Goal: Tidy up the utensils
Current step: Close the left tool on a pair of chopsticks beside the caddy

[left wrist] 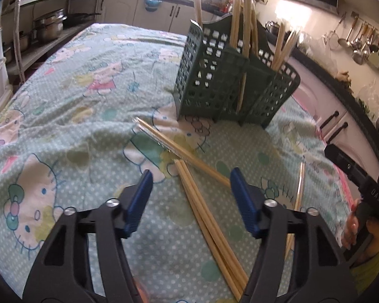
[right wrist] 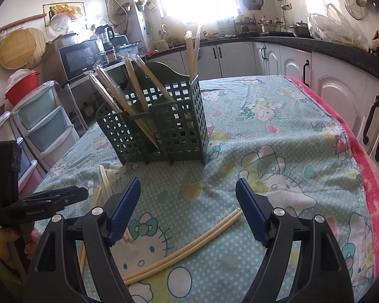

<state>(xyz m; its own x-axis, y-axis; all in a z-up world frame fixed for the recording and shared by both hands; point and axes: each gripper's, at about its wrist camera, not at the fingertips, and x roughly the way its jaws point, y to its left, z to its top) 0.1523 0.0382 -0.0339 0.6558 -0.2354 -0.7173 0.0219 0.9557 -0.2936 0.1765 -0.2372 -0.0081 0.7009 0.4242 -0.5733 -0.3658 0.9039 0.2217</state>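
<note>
A dark green slotted utensil holder (left wrist: 214,85) (right wrist: 164,126) stands on the cartoon-print tablecloth (left wrist: 75,96), with several wrapped chopsticks (left wrist: 245,25) (right wrist: 136,85) upright in it. More pairs lie loose in front of it. My left gripper (left wrist: 192,194) is open just above one bare pair of chopsticks (left wrist: 204,217), which runs between its blue pads (left wrist: 139,202) without touching them. A wrapped pair (left wrist: 164,144) lies crossed beyond it. My right gripper (right wrist: 188,202) is open over another wrapped pair (right wrist: 189,247), and nothing is between its fingers.
A pink blanket edge (right wrist: 371,176) marks the table's right side, with white cabinets (right wrist: 341,96) close behind. Plastic drawers (right wrist: 43,123) and a microwave (right wrist: 79,58) stand to the left. A further chopstick pair (left wrist: 299,192) lies near the other gripper's body (left wrist: 353,171).
</note>
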